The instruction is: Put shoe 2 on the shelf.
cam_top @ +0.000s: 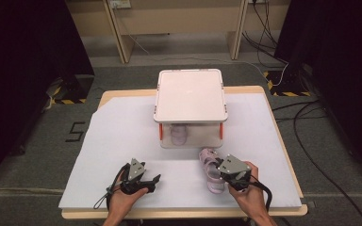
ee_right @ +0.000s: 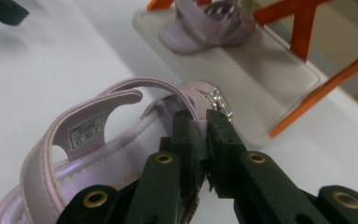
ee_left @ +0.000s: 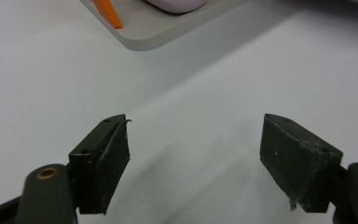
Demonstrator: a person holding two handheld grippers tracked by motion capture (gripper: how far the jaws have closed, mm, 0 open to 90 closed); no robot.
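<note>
A pale pink sandal (cam_top: 211, 173) lies on the white table cover near the front, right of centre. My right gripper (cam_top: 220, 168) is shut on the strap at its side; in the right gripper view the jaws (ee_right: 200, 135) pinch that strap of the sandal (ee_right: 93, 135) just below a shiny buckle. A second, matching sandal (cam_top: 179, 134) sits on the lower shelf of a white rack (cam_top: 190, 96) with orange legs, also seen ahead as the sandal (ee_right: 209, 23). My left gripper (cam_top: 154, 181) rests open over bare cover, its jaws wide apart around nothing (ee_left: 196, 140).
The rack's lower shelf (ee_right: 247, 74) and an orange leg (ee_right: 307, 28) stand just beyond the held sandal. A corner of that shelf (ee_left: 168, 35) and an orange leg (ee_left: 108, 13) lie ahead of the left gripper. Cables trail on the floor at right (cam_top: 311, 141).
</note>
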